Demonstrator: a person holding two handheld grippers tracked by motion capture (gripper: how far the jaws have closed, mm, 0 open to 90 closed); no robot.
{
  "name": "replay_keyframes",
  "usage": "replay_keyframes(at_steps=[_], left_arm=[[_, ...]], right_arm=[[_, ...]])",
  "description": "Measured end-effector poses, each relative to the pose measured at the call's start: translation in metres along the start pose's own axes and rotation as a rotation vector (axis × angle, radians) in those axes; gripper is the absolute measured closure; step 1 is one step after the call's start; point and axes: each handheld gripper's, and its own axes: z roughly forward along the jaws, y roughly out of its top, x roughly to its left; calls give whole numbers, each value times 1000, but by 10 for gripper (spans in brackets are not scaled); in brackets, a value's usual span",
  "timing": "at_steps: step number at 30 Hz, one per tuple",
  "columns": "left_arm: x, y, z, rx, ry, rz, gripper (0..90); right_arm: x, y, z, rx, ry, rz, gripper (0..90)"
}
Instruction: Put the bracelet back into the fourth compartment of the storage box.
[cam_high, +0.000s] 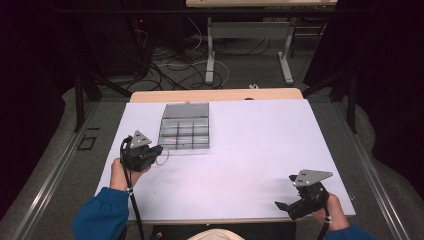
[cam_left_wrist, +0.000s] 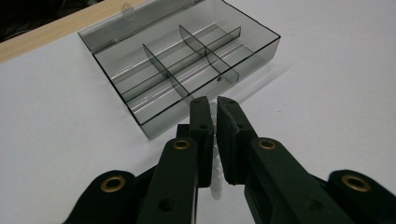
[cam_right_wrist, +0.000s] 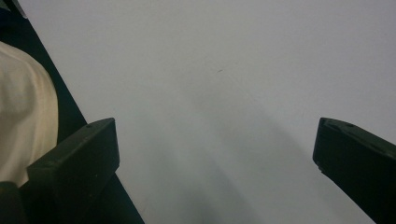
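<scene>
Your left hand-held gripper (cam_left_wrist: 215, 140) is clamped on a thin, translucent white looped cord (cam_left_wrist: 215, 177), with the open smoke-grey plastic compartment box (cam_left_wrist: 154, 122) just ahead of its tips. Your right hand-held gripper (cam_right_wrist: 215, 154) hangs wide apart and empty above the bare white worktop (cam_right_wrist: 243, 70). Risk: the limp cord could slip from that narrow pinch, or snag a divider and drag the light box.

Blue sleeves (cam_high: 102, 212); black tongs (cam_left_wrist: 215, 140), brass screws, grey plates
</scene>
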Motion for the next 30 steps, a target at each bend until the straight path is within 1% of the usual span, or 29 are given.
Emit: replay_keyframes(at_steps=[3,6,7,9,10,11,14,16,19,20,22,30], left_arm=[[-1,2,-1,-6,2,1,854],[0,3,-1,-11,-11,-1,854],[1,3,-1,-9,-14,3,854],[1,4,0,-21,-9,-4,854],[1,4,0,-15,-8,-2,854],[1,4,0,-25,-6,0,854],[1,5,0,-30,-7,-4,854],[1,6,0,-26,-9,-3,854],[1,8,2,-35,-6,-4,854],[1,8,2,-30,-7,-6,854],[1,10,3,-37,-3,-4,854],[0,14,5,-40,-4,-2,854]], right_arm=[[0,0,0,2,3,1,0],[0,0,0,1,7,1,0],[0,0,0,8,10,-2,0],[0,0,0,12,9,8,0],[-1,0,0,10,14,-4,0],[-1,0,0,12,15,-4,0],[0,0,0,7,7,-3,0],[0,0,0,7,8,-2,0],[0,0,0,9,10,-4,0],[0,0,0,9,9,-4,0],[-1,1,0,12,11,-5,0],[0,0,0,8,7,0,0]])
